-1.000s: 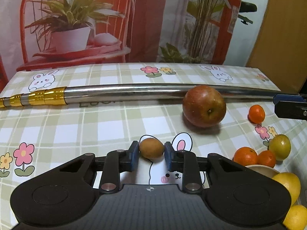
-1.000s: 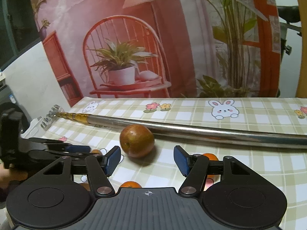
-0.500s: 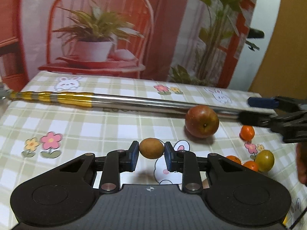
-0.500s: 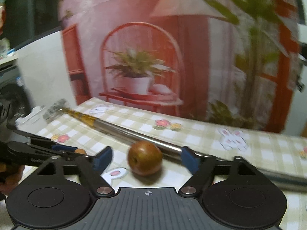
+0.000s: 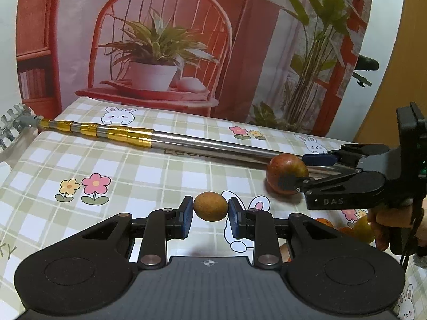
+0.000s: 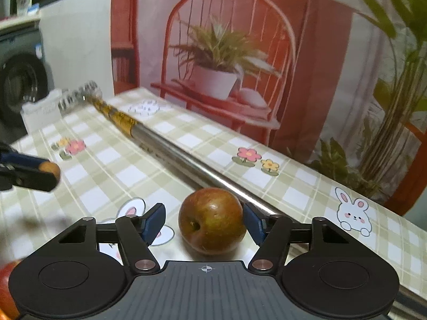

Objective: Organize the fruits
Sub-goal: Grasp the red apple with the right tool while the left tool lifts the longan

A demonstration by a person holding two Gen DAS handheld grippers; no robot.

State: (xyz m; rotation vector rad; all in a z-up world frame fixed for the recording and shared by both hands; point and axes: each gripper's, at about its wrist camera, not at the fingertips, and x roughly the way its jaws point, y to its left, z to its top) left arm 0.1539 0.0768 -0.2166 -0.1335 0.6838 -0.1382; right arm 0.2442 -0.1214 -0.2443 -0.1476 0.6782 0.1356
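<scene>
Your backdrop [image 5: 170, 40] is a printed scene of a red chair and potted plant, hung behind a table [image 5: 165, 176] covered in a checked cloth with bunnies and flowers. A telescopic metal pole [image 5: 186, 142] lies across the cloth from the upper left toward the right of the left wrist view; a second ago it ran nearly level across the frame, and now it slants downward to the right. Your left gripper [image 5: 210, 210] is clamped on a small brown fruit [image 5: 210, 206] at lower centre, pads pressed on both its sides exactly as before, though the checked cloth behind it has shifted. Your right gripper [image 6: 205, 220] now straddles the red apple [image 6: 212, 220], which sits on the cloth against the pole at lower centre of the right wrist view. A second ago that apple lay ahead of the fingertips; now it is between them. The jaws are closing, with the right pad about at the skin and a gap at the left. In the left wrist view that gripper reaches in from the right edge, where earlier only its tip showed. Oranges [image 5: 324, 222] and a yellow-green fruit [image 5: 364, 229] peek out below it.
</scene>
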